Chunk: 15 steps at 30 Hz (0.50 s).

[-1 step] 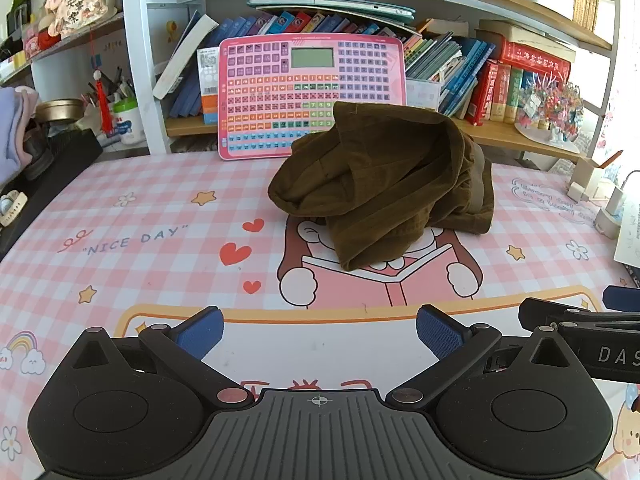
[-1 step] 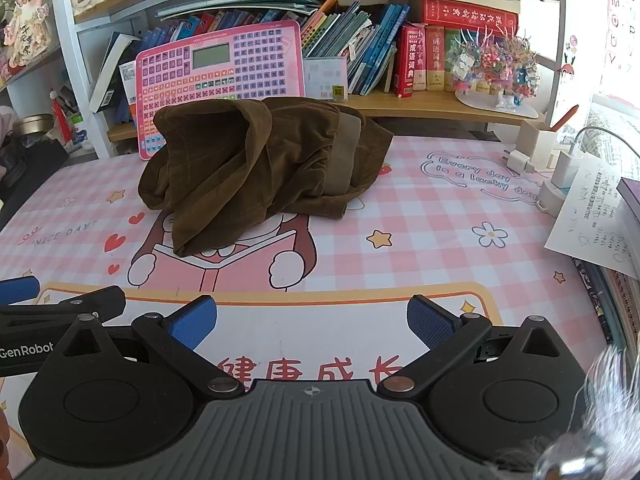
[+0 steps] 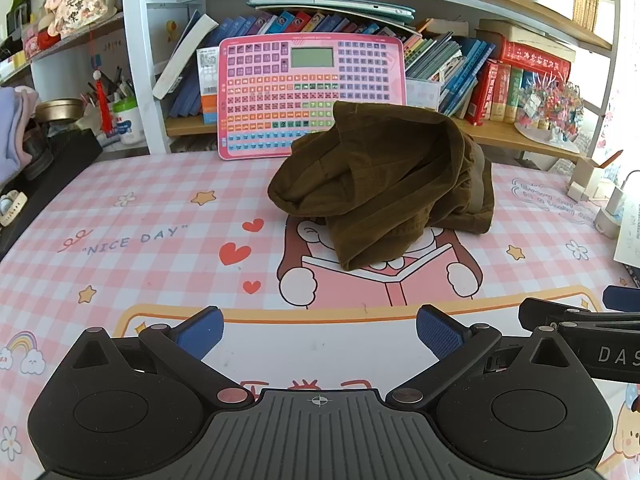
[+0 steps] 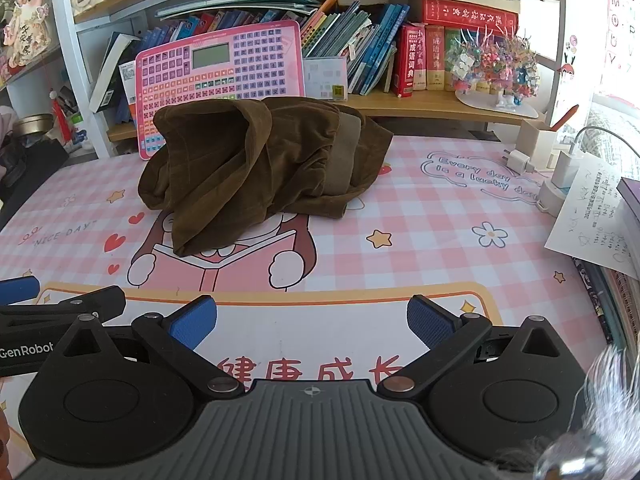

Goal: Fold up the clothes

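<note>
A crumpled dark brown garment (image 3: 384,184) lies in a heap on the pink checked desk mat (image 3: 152,248), towards the back middle. It also shows in the right wrist view (image 4: 256,168), with a lighter waistband strip on its right side. My left gripper (image 3: 320,334) is open and empty, low over the mat's front edge, well short of the garment. My right gripper (image 4: 312,326) is open and empty, beside the left one. Each gripper's fingers show at the edge of the other's view.
A pink toy keyboard (image 3: 308,92) leans against the bookshelf (image 3: 500,136) right behind the garment. Chargers, a pen holder (image 4: 536,140) and papers (image 4: 592,216) line the right edge. Dark items and a watch (image 3: 12,208) lie at the left edge.
</note>
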### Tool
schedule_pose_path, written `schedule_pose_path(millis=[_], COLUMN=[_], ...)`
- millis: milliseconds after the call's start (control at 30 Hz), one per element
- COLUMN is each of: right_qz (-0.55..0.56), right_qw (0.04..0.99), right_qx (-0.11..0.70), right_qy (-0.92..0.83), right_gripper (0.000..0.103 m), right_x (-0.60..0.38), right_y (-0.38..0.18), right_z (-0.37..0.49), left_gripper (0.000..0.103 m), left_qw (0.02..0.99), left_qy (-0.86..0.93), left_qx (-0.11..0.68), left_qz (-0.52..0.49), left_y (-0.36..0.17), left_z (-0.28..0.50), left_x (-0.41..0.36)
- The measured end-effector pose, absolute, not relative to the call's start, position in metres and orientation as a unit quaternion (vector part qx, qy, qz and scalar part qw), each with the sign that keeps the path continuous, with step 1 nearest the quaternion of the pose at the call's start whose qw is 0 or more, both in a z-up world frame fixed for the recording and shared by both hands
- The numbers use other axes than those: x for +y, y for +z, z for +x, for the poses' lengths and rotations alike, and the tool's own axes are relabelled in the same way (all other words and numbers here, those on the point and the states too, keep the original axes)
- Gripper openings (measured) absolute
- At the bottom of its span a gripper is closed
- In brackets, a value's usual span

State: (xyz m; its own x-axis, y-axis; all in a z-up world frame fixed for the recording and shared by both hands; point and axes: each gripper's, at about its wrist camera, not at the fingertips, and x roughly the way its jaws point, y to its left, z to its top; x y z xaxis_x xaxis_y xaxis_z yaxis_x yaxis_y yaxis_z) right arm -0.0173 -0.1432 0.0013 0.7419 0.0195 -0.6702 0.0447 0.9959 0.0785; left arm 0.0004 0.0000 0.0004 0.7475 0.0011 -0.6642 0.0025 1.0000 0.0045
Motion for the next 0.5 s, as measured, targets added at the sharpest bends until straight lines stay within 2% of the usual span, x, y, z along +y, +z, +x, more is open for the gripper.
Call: schedule_pose_path(millis=[500], right_qz=[0.044], right_qw=[0.931], right_qx=[0.362], right_qy=[-0.007], right_gripper=[0.103], right_x=[-0.1430], right_y=[0.0000], right_z=[-0.0151], left_gripper=[0.103], left_qw=[0.932], left_qy=[0.000], left_qx=[0.363], left_qz=[0.005], left_y=[0.0018], left_z=[0.0063], left_x=[0.0018])
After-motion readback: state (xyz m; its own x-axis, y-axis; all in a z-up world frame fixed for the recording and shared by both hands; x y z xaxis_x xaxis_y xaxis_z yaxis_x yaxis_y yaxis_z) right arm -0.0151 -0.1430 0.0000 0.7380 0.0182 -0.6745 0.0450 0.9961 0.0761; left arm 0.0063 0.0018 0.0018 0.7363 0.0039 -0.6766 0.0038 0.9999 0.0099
